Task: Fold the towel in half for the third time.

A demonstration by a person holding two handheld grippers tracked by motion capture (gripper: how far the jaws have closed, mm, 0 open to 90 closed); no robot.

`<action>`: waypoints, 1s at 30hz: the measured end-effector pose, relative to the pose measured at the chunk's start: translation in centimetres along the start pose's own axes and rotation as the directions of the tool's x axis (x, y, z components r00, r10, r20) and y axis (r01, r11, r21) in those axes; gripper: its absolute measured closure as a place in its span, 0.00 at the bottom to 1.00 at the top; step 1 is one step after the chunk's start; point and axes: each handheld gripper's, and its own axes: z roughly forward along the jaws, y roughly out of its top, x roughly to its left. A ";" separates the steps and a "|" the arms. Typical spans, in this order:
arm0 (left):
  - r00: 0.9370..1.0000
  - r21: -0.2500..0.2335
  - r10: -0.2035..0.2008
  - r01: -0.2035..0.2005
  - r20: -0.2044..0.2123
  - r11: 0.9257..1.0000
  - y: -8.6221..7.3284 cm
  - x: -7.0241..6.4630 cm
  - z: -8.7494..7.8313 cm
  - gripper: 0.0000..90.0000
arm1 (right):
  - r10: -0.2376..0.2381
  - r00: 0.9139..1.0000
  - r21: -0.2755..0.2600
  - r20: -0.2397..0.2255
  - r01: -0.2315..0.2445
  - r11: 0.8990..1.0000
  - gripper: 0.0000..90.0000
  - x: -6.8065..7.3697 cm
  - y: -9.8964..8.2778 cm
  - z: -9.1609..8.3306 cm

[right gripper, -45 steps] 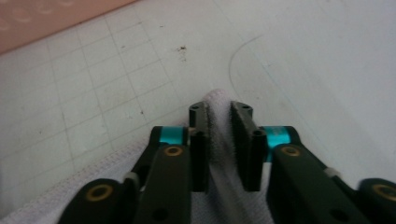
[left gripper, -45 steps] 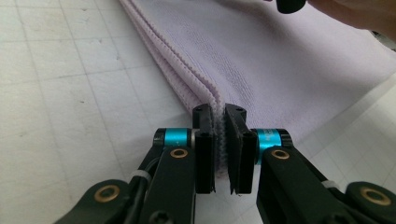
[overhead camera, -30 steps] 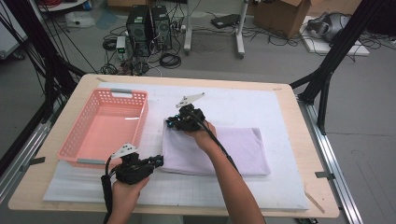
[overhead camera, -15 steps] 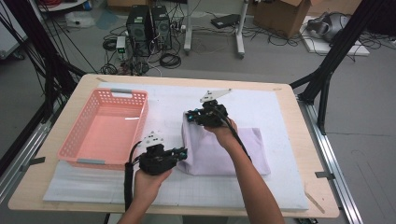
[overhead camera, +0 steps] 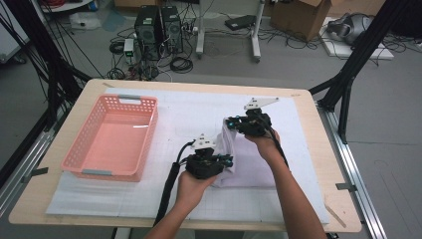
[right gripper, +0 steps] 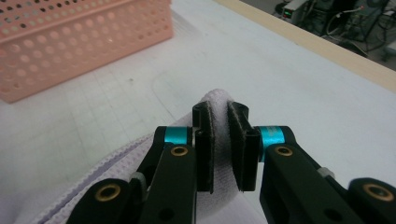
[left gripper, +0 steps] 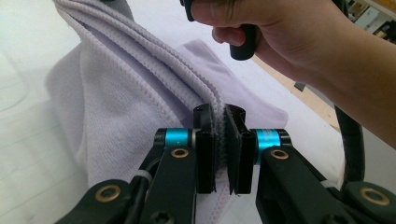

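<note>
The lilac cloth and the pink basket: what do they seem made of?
The lilac cloth looks like soft terry or fleece: fuzzy matte nap, stitched ribbed hems, limp folds. The pink basket looks like moulded plastic: stiff perforated walls with a slight sheen.

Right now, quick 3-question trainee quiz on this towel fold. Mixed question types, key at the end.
1. True or false: both tools are shut on the lavender towel.
2. Which thing stands at the table's left in the high view? A) pink basket B) metal tray C) cardboard box
3. Fill in: the towel edge between the left tool and the right tool is lifted off the ____ mat.

Key
1. True: each tool's own view shows cloth pinched between its pads.
2. A, the pink basket.
3. White; the white mat covers the table under the towel.
</note>
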 end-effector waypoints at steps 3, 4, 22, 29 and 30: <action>1.000 0.013 0.007 -0.007 0.003 1.000 0.2 -0.6 1.3 0.92 | 0.020 1.000 -0.003 0.016 -0.020 1.000 0.91 -1.1 -1.1 -0.9; 1.000 0.016 0.008 -0.008 0.003 1.000 0.2 -0.8 1.7 0.92 | 0.031 0.999 -0.001 0.018 -0.031 1.000 0.91 -1.3 -1.5 -1.2; 0.991 -0.075 0.128 -0.131 -0.038 0.989 -0.3 -0.2 0.4 0.50 | 0.085 0.990 0.006 0.115 -0.087 0.996 0.90 -5.3 -6.9 -4.4; 0.991 -0.080 0.112 -0.118 -0.069 0.990 -1.5 1.2 -1.2 0.50 | 0.075 0.984 0.034 0.159 -0.081 0.996 0.90 -5.8 -7.6 -5.4; 0.991 -0.080 0.108 -0.114 -0.073 0.990 -1.6 1.4 -1.4 0.50 | 0.072 0.983 0.040 0.168 -0.080 0.996 0.90 -5.8 -7.8 -5.6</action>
